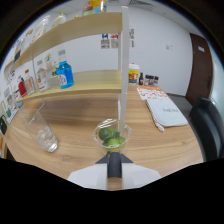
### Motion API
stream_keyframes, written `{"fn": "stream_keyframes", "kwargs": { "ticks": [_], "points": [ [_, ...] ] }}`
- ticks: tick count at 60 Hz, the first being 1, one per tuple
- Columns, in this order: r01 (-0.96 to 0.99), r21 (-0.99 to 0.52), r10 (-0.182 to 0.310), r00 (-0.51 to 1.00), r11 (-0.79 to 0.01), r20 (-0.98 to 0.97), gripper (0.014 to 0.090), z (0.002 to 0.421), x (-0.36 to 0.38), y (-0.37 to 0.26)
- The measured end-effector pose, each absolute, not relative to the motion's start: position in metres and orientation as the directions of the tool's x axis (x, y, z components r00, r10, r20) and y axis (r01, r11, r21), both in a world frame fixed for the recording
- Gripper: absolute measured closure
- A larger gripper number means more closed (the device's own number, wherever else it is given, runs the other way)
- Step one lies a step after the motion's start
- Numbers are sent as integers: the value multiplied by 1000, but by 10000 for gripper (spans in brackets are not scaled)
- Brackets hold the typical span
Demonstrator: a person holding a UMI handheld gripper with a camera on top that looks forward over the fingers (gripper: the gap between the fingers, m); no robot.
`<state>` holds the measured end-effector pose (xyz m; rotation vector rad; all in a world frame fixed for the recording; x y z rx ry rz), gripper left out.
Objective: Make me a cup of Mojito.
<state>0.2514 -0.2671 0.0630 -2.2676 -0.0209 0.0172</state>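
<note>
A clear plastic cup (113, 136) with green lime pieces (106, 133) in it stands on the wooden table (80, 112), just ahead of my gripper (114, 169). Only the white tips of the fingers (87, 176) show, with a dark narrow strip between them; the rest is hidden. To the left of the cup stands a clear glass (42, 131) holding ice cubes. A thin white post (122, 65) rises straight up from behind the cup; I cannot tell whether it stands in the cup.
A wooden shelf (75, 30) along the back left holds bottles, among them a blue one (65, 74). A yellow-labelled jar (133, 74) and small dark bottles (150, 79) stand at the back. A printed sheet (162, 107) lies to the right, near a dark chair (207, 125).
</note>
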Motion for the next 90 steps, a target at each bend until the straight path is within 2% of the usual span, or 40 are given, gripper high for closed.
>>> {"fn": "stream_keyframes", "kwargs": {
  "ticks": [7,14,23,31,35,39,40,41,42,43,47,56,62,67,71,72,73,74,84,90],
  "points": [
    [-32,-731,6,999,-682,-50,887,32,259,-270],
    [-43,-712,15,997,-701,-75,885,15,260,-272],
    [-72,-694,1,995,-717,-104,877,2,261,-274],
    [-46,-702,13,997,-711,-78,863,1,262,-273],
    [-34,-704,0,999,-710,-48,721,1,269,-274],
    [-41,-706,-25,999,-707,-33,620,2,275,-275],
    [-44,-707,-34,999,-706,-28,568,3,276,-276],
    [-46,-707,-40,999,-706,-25,475,5,278,-276],
    [-50,-710,-46,999,-703,-26,334,6,278,-277],
    [-49,-711,-49,999,-701,-21,271,8,279,-278],
    [-41,-731,-68,998,-682,7,205,21,284,-281],
    [-93,-792,-142,990,-603,-9,196,78,272,-288],
    [-163,-841,-138,985,-516,-106,193,124,235,-291],
    [-169,-879,-114,985,-446,-132,195,153,199,-295],
    [-146,-895,-89,989,-421,-119,194,164,172,-300],
    [-139,-898,-82,990,-417,-115,252,165,165,-301],
    [-132,-901,-75,991,-413,-111,196,166,158,-302],
    [-126,-903,-68,992,-410,-107,195,166,151,-303],
    [-59,-903,0,998,-425,-65,200,152,89,-310],
    [-61,-891,19,997,-449,-77,197,145,63,-308]
  ]
}}
